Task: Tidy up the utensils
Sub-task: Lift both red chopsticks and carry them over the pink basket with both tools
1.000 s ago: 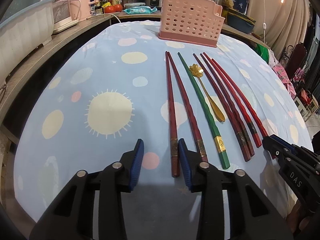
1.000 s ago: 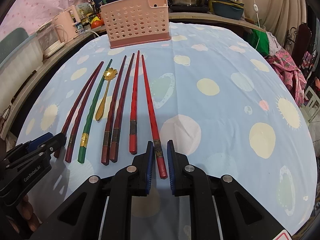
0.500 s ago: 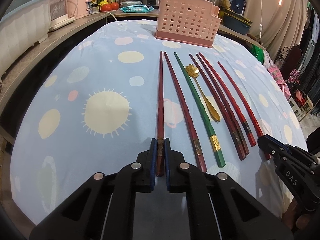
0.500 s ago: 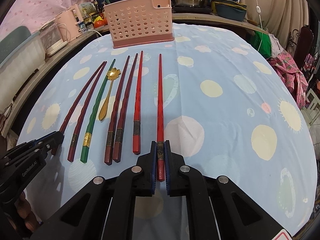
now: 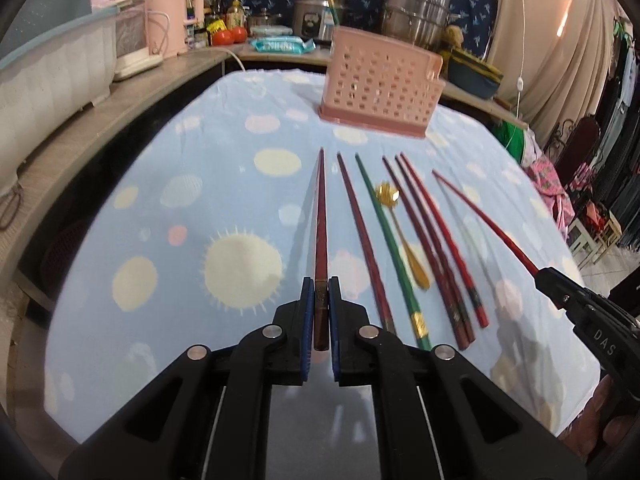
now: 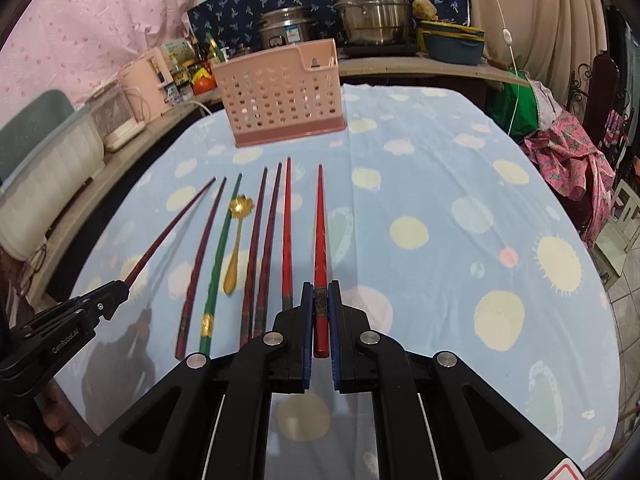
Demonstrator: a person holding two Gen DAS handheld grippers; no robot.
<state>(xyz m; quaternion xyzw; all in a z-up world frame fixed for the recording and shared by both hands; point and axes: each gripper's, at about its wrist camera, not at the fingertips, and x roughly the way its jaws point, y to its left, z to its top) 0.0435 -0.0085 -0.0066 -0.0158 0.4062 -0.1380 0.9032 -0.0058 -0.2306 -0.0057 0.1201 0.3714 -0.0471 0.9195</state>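
L gripper (image 5: 318,312): jaws clamping butt end of dark-red chopstick (image 5: 321,216), far-left of row; stick is pointing at basket, tip looking raised off cloth.
Row on cloth (image 5: 192,200), L→R: maroon stick (image 5: 362,240), green chopstick (image 5: 390,244), gold spoon (image 5: 404,240), maroon pair (image 5: 424,240), red stick (image 5: 444,236); all lying flat, tips toward basket.
R gripper (image 6: 320,314): jaws clamping butt end of bright-red chopstick (image 6: 320,232), far-right of row, also aiming at basket.
Risk 1: both are gripping at very end, so long lever; stick may be pivoting in pads during the carry and missing the opening.
Risk 2: both arms heading for same basket; sticks or grippers could be crossing/colliding.
Risk 3: tip catching a side hole or rim, shoving the light basket back.
Risk 4: butt swinging low and knocking neighbours, esp. red stick next to R gripper.
Pink basket (image 6: 280,96): perforated, standing at far end of cloth, well apart from row; looking empty through holes, inside not fully visible.
Counter behind: steel pots (image 6: 368,12), blue tubs (image 6: 452,46); contents n/a, can't tell.
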